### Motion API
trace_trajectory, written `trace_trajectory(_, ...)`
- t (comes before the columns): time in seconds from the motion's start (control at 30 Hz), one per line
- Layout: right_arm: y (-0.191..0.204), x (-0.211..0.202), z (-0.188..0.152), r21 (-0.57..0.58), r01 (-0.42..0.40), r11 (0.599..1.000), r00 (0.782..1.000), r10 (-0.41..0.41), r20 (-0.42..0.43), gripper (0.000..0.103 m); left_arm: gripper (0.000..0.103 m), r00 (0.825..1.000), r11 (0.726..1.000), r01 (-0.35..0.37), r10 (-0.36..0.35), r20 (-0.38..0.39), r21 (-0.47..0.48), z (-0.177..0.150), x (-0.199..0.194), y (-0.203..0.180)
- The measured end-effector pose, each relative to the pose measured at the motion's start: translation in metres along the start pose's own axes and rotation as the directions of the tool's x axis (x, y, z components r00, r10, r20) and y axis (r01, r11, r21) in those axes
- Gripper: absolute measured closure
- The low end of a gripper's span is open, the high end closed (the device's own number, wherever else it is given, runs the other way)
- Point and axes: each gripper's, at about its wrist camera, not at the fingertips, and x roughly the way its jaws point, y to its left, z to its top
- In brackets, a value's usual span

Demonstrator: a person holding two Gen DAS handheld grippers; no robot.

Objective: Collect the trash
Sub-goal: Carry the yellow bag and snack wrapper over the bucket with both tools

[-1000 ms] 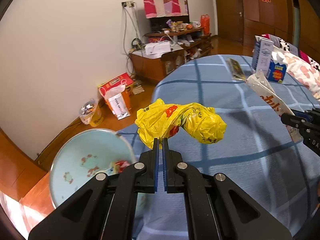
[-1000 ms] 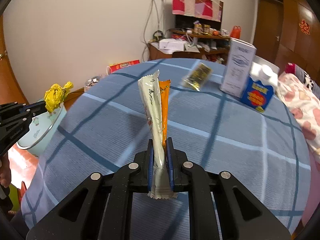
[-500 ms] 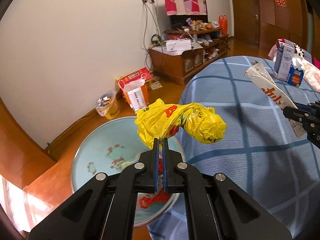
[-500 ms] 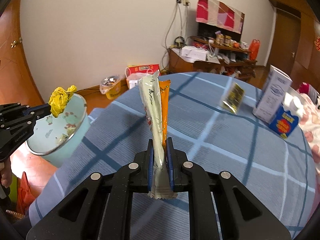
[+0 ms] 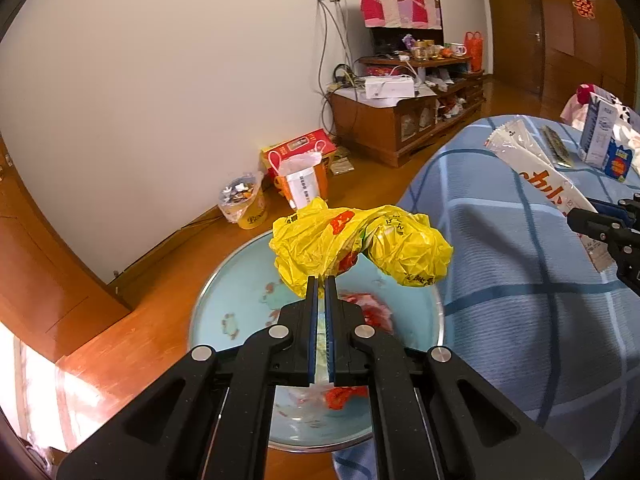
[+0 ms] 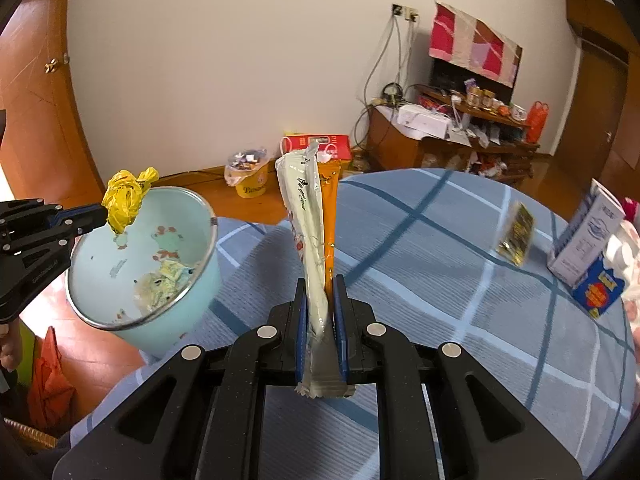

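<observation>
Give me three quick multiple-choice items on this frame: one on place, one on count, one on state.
1. Where is the yellow plastic bag?
A. over the pale blue bin
B. on the blue checked tablecloth
C. on the floor

2. How many stick sachets does the right tool hold?
A. one
B. two
C. four

3. The left tool is:
A. wide open
B. shut on the bag
C. out of view

Key: 1 A, the bag hangs above the bin's mouth; 2 B, a white and an orange one; 3 B, its pads pinch the bag.

My left claw (image 5: 320,280) pinches the crumpled yellow bag (image 5: 360,248) directly above the pale blue bin (image 5: 224,312).
</observation>
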Motion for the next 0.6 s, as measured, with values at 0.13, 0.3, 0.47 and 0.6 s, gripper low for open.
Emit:
trace_trajectory(0.13,0.009,0.004,0.005,-0.018,-0.010,1.000,1.000,0.010,0.003,0.090,0.100,1.000,1.000,-0.017,0.017,-0.004,-0.010,-0.002,0.001,0.008)
trace_trajectory(0.3,0.020,0.009,0.009,-0.033,-0.019,0.999,1.000,0.019,0.004,0.090,0.100,0.999,0.999,-0.034,0.033,-0.008,-0.018,-0.005,0.000,0.017)
trace_trajectory(0.47,0.028,0.011,0.013,-0.043,-0.026,0.999,1.000,0.026,0.005,0.090,0.100,0.999,0.999,-0.044,0.044,-0.010,-0.026,-0.005,0.002,0.026)
trace_trajectory(0.6,0.031,0.012,0.014,-0.050,-0.029,0.998,1.000,0.030,0.008,0.090,0.100,0.999,0.998,-0.051,0.050,-0.008,-0.030,-0.006,0.001,0.029)
